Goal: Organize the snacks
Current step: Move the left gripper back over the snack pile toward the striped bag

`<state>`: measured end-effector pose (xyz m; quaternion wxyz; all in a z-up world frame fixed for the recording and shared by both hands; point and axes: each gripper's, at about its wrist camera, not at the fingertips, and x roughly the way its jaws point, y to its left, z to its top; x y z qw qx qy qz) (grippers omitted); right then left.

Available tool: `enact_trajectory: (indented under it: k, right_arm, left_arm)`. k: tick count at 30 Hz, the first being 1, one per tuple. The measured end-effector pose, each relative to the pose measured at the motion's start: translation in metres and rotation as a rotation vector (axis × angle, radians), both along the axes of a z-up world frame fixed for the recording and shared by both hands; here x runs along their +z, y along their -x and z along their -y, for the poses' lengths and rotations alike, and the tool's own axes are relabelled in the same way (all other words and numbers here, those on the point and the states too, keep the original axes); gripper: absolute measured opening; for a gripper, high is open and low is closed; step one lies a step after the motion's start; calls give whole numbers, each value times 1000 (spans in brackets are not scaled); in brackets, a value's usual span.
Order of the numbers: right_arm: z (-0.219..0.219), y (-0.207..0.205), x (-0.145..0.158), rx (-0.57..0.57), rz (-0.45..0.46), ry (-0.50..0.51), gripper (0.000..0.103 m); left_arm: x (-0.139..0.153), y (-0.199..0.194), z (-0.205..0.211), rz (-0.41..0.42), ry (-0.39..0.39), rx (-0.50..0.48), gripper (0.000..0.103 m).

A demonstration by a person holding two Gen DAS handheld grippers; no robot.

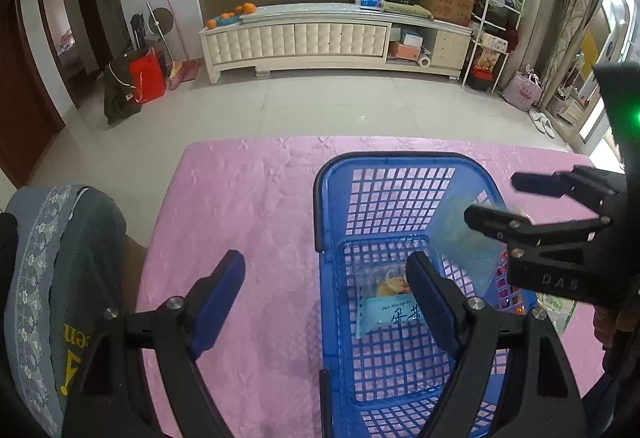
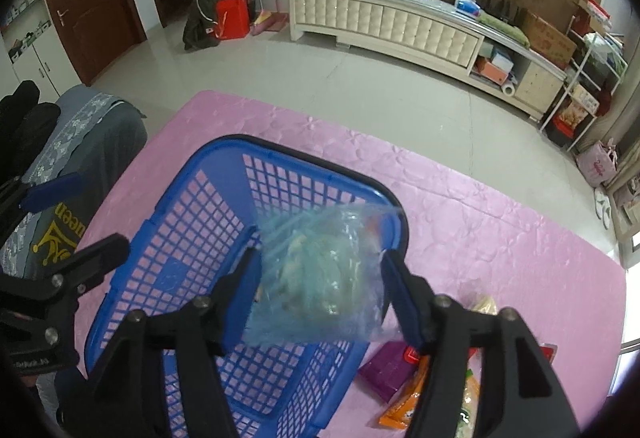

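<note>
A blue plastic basket (image 1: 320, 198) (image 2: 180, 174) stands on the pink tablecloth (image 1: 240, 198). On its floor lies a pale blue snack packet (image 1: 384, 294). My left gripper (image 1: 325, 262) is open and straddles the basket's left wall, with nothing between its fingers; the right wrist view shows it (image 2: 80, 216) at the left. My right gripper (image 2: 319, 258) (image 1: 504, 200) hovers over the basket's right side. A clear bluish snack bag (image 2: 320, 278) (image 1: 464, 246) sits blurred and loose between its spread fingers, above the basket's inside.
More snack packets lie on the cloth right of the basket: a purple one (image 2: 388, 366) and an orange one (image 2: 404, 406). A chair draped in grey cloth (image 1: 60, 258) stands at the table's left. Beyond the table's far edge is tiled floor and a white cabinet (image 1: 296, 38).
</note>
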<state>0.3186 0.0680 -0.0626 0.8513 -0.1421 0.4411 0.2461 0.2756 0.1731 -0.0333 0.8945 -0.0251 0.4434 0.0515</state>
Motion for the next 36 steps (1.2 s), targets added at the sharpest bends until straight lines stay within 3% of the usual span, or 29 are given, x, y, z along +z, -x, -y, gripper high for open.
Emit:
enact_trajectory:
  k: [6, 24, 36]
  right_arm:
    - [17, 19, 21, -26, 35, -36, 83]
    - [101, 106, 94, -88, 128, -93, 83]
    - [177, 133, 93, -179, 137, -111, 86]
  left_arm:
    - [11, 20, 11, 15, -5, -12, 81]
    - [79, 107, 79, 154, 10, -70, 86]
    - [84, 117, 159, 158, -20, -204, 86]
